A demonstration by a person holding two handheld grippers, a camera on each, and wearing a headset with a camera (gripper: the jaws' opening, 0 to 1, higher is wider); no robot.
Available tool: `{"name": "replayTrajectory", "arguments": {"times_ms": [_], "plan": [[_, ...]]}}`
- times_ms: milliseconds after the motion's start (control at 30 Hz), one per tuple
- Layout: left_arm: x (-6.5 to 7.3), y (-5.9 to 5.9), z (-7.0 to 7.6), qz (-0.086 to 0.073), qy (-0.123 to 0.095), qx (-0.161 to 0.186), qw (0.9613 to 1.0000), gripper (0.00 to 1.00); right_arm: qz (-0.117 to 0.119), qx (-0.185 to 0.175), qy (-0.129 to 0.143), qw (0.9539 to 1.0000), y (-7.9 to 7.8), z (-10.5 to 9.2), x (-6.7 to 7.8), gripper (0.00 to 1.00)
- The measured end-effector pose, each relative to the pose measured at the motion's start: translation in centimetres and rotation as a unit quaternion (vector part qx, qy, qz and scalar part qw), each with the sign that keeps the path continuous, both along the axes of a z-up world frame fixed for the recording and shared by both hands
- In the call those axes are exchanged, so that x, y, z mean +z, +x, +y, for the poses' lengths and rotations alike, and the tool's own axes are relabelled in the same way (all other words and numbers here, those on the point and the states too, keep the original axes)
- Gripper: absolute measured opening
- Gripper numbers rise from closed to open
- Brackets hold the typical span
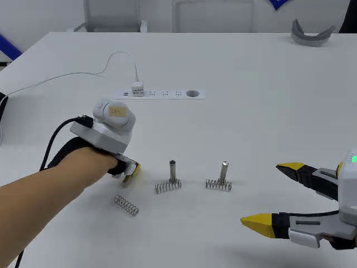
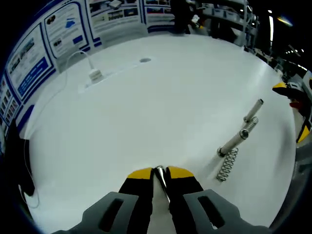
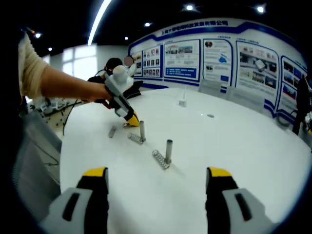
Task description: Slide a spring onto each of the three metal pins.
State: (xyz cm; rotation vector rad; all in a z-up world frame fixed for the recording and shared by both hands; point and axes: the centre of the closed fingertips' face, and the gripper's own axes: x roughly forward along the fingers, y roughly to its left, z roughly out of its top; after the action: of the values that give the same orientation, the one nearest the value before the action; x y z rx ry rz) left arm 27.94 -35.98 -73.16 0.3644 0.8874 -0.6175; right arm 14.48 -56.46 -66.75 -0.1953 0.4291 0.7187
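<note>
Two metal pins stand upright on the white table, the left pin [image 1: 172, 169] [image 3: 142, 130] and the right pin [image 1: 223, 170] [image 3: 169, 150]. A spring lies at the foot of each: the left spring [image 1: 168, 186] [image 3: 135, 138] and the right spring [image 1: 218, 185] [image 3: 159, 159]. A third spring [image 1: 126, 205] [image 3: 112, 131] lies loose, nearer the person. My left gripper [image 1: 131, 172] [image 2: 160, 174] is tipped down at the table left of the pins, shut on a third metal pin [image 2: 160, 178]. My right gripper [image 1: 273, 195] [image 3: 157, 173] hovers wide open at the lower right, holding nothing.
A white power strip [image 1: 159, 94] with a plugged charger [image 1: 138, 88] and cable lies behind the pins. A grey curved object [image 1: 312, 34] rests at the far right corner. Chairs stand beyond the table's far edge. Poster boards [image 3: 214, 53] line the wall.
</note>
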Motion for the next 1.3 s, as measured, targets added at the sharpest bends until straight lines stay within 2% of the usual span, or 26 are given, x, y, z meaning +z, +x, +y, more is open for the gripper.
{"name": "replayTrajectory", "arguments": {"times_ms": [167, 300, 700, 767, 900, 1067, 1300], "plan": [[-0.1, 0.0, 0.0, 0.009, 0.018, 0.007, 0.9998, 0.09, 0.003, 0.005, -0.009, 0.9999, 0.0, 0.1, -0.4, 0.84], [-0.1, 0.0, 0.1, 0.018, 0.021, 0.017, 0.9995, 0.09, 0.003, 0.009, -0.012, 0.9999, -0.1, 0.3, -0.4, 0.84], [-0.3, 0.2, 0.2, 0.016, 0.026, 0.014, 0.9994, 0.08, 0.008, 0.020, -0.016, 0.9996, 0.0, 1.0, -0.4, 0.84], [-0.3, 0.3, 0.3, 0.015, 0.022, 0.018, 0.9995, 0.07, 0.006, 0.021, -0.016, 0.9996, 0.0, 1.1, -0.3, 0.84], [-0.4, 0.4, 0.5, 0.006, 0.002, 0.026, 0.9997, 0.07, 0.006, 0.016, -0.017, 0.9997, -0.1, 0.7, -0.4, 0.83], [-0.4, 0.7, 0.6, 0.009, -0.024, 0.039, 0.9989, 0.06, 0.004, 0.011, -0.014, 0.9998, 0.0, 0.6, -0.2, 0.83], [-0.2, 0.4, 0.6, 0.005, -0.033, 0.041, 0.9986, 0.07, 0.006, 0.012, -0.017, 0.9998, -0.1, 0.5, -0.3, 0.83]]}}
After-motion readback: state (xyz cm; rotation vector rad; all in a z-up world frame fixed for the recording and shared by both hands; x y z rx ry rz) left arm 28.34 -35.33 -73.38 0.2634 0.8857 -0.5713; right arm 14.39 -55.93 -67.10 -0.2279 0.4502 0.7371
